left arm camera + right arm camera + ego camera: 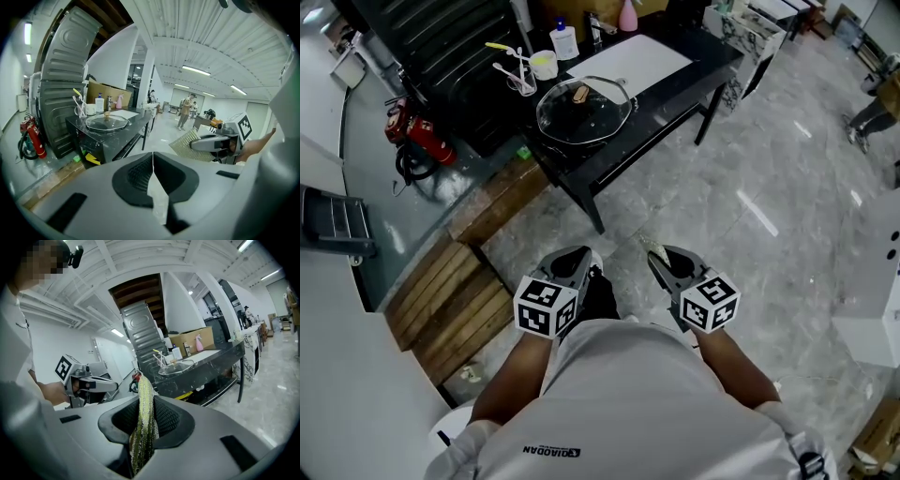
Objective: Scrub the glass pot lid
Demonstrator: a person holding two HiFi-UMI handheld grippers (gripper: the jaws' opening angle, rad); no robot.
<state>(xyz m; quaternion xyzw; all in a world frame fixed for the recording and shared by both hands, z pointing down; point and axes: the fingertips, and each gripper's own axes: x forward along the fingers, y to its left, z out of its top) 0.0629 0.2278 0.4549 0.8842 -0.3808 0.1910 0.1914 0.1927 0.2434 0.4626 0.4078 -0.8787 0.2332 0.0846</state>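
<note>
The glass pot lid (pixel 584 111) with a wooden knob lies on the black table (pixel 694 66), well ahead of me. It also shows as the lid (pixel 107 123) in the left gripper view and the lid (pixel 176 366) in the right gripper view. Both grippers hang low over the floor, close to my body. My left gripper (pixel 572 267) (pixel 153 157) is shut with nothing in it. My right gripper (pixel 667 262) (pixel 144 392) is shut on a green-gold scouring pad (pixel 143 423), which pokes out past the jaws as the pad (pixel 654 247) (pixel 187 143).
On the table stand a white board (pixel 630 62), a cup with brushes (pixel 542 64), a white bottle (pixel 565 42) and a pink bottle (pixel 628 17). A red fire extinguisher (pixel 417 131) and wooden pallets (pixel 455 300) lie left. People (pixel 186 112) stand far off.
</note>
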